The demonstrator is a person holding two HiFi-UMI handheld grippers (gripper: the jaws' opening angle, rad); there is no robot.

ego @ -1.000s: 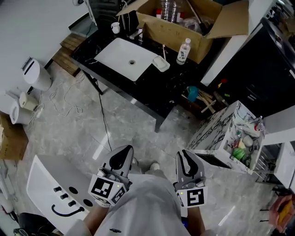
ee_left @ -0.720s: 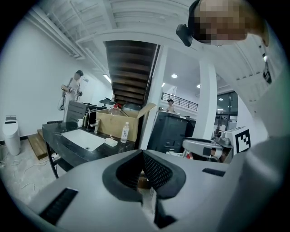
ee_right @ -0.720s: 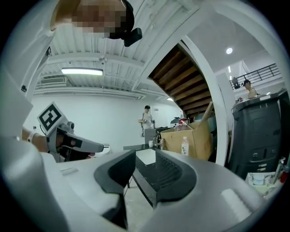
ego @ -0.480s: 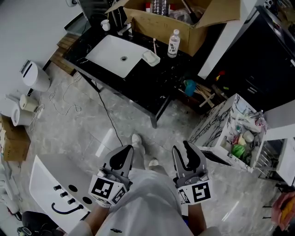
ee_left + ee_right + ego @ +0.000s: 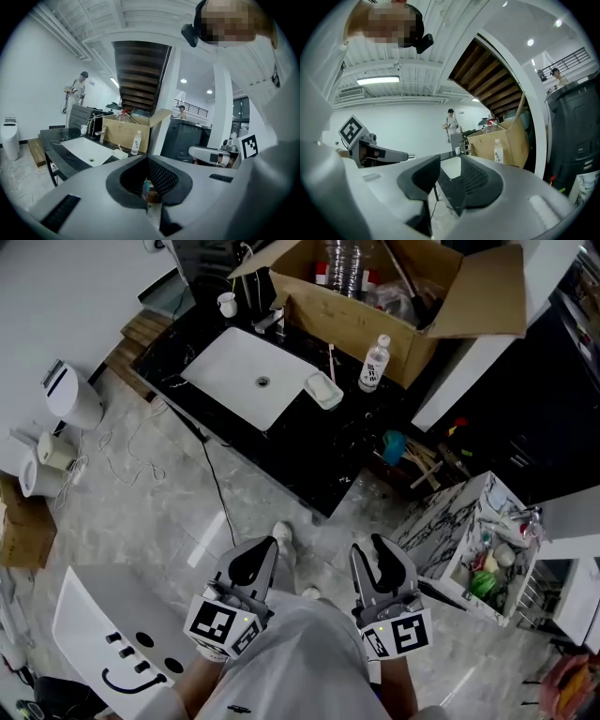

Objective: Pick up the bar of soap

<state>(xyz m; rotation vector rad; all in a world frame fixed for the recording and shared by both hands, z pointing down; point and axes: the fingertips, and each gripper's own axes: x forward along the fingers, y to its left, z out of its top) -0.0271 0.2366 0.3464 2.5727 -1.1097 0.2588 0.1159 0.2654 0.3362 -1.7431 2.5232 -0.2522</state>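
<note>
The pale bar of soap (image 5: 322,387) lies in a white dish (image 5: 331,400) on the black counter (image 5: 309,442), just right of the white sink (image 5: 246,378). In the left gripper view the dish (image 5: 119,153) shows far ahead. Both grippers hang low in the head view, over the floor and well short of the counter. My left gripper (image 5: 256,559) is shut with nothing in it. My right gripper (image 5: 378,557) is open and empty; its jaws have just been opening. The right gripper view does not show the soap.
A clear water bottle (image 5: 374,362) stands by the dish, in front of an open cardboard box (image 5: 403,296). A white cup (image 5: 227,304) sits at the sink's far corner. A marbled bin of clutter (image 5: 469,521) stands at right. A cable (image 5: 211,484) trails over the floor.
The right gripper's jaws have parted since the earliest frame. Both grippers have moved forward over the floor toward the counter, and a shoe has come into view between them.
</note>
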